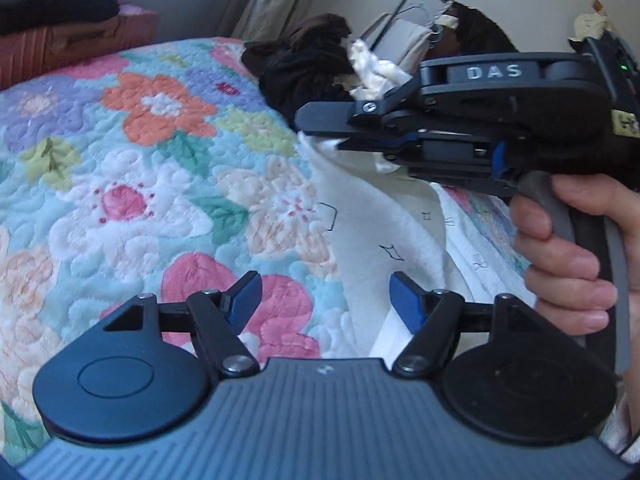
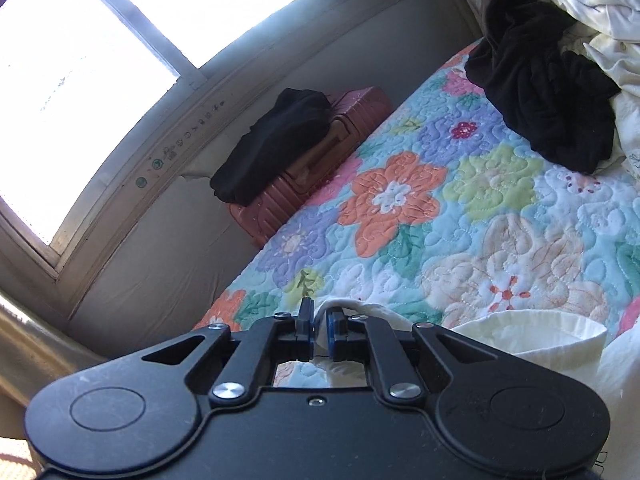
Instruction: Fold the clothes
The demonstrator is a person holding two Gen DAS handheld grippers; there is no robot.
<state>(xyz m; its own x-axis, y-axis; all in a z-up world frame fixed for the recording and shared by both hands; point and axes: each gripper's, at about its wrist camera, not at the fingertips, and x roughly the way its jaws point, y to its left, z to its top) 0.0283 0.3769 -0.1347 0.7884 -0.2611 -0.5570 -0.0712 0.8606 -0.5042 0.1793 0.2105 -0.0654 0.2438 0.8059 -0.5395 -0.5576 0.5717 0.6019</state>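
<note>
Nearest to us, our left gripper (image 1: 326, 296), a grey ribbed body with black linkages and blue pads, hangs with its two fingers spread wide and nothing between them. Under the gap lies the quilted bedspread with large orange, pink and lilac flowers on pale blue (image 1: 160, 184), and just right of it the white fleecy garment with small dark line drawings (image 1: 384, 232), which runs away from us across the bed.

A little farther, on the right, our right hand (image 1: 576, 256) wraps the grey handle of the black right gripper (image 1: 320, 126) marked DAS. It points left, and its fingers are closed down onto an edge of the white garment, so the cloth hangs from them toward the quilt. Its own camera shows the same: the blue pads (image 2: 330, 334) stand almost together with a thin fold of the white cloth (image 2: 532, 340) pinched between them, while the rest of the garment bulges up just to the right.

Beyond, at the far end of the bed, a heap of black and dark brown clothes (image 1: 308, 68) lies against a crumpled cream garment (image 1: 376, 68). A black wire hanger (image 1: 404, 4) sticks up behind them.

Off the left edge of the bed stands a ribbed dusty-pink suitcase (image 2: 320, 160) with a folded black garment (image 2: 268, 148) resting on top. Farthest of all, above the suitcase, a bright window with a worn grey frame (image 2: 192, 76) fills the wall.
</note>
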